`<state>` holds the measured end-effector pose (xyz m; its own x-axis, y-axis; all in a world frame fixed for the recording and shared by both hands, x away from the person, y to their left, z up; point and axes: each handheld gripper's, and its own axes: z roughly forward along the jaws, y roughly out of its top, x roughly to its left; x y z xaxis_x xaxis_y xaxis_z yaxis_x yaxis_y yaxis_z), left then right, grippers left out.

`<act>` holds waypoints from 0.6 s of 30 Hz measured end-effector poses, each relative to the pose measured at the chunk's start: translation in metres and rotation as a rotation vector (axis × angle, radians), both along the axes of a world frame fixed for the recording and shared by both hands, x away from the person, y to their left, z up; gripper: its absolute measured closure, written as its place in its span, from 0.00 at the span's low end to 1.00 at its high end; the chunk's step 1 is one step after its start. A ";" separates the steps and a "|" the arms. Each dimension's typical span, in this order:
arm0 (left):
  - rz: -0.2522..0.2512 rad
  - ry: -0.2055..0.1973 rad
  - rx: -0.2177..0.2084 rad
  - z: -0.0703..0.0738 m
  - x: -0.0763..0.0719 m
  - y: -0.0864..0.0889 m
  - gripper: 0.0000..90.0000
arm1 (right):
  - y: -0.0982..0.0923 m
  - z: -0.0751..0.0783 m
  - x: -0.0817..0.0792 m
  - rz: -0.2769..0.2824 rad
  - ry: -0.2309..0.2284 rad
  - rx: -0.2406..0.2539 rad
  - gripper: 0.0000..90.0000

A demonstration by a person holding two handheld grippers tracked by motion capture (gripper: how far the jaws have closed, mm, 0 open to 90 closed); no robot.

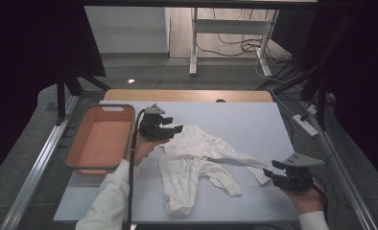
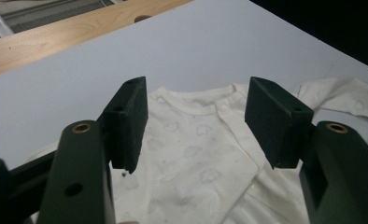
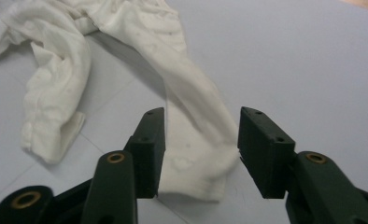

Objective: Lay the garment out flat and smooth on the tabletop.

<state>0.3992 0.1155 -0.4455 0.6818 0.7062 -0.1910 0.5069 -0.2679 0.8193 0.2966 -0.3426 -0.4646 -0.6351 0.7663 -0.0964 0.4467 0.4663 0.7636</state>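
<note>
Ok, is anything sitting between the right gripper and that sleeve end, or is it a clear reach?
Nothing visible blocks it. The right gripper has open jaws on either side of the sleeve cuff of the white baby garment, which lies flat on the blue-grey table, with nothing lying on it.

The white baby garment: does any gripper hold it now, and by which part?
Nothing is held. The right gripper is open around the sleeve end; the left gripper is open above the garment's collar.
</note>
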 end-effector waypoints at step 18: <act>0.011 0.003 -0.030 0.003 -0.008 0.010 0.44 | 0.026 -0.025 0.066 -0.065 0.132 -0.052 0.55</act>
<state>0.3908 0.1254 -0.4422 0.6738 0.7072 -0.2142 0.5120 -0.2378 0.8254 0.3624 -0.3165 -0.4898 -0.5939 0.8026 -0.0560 0.5720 0.4701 0.6722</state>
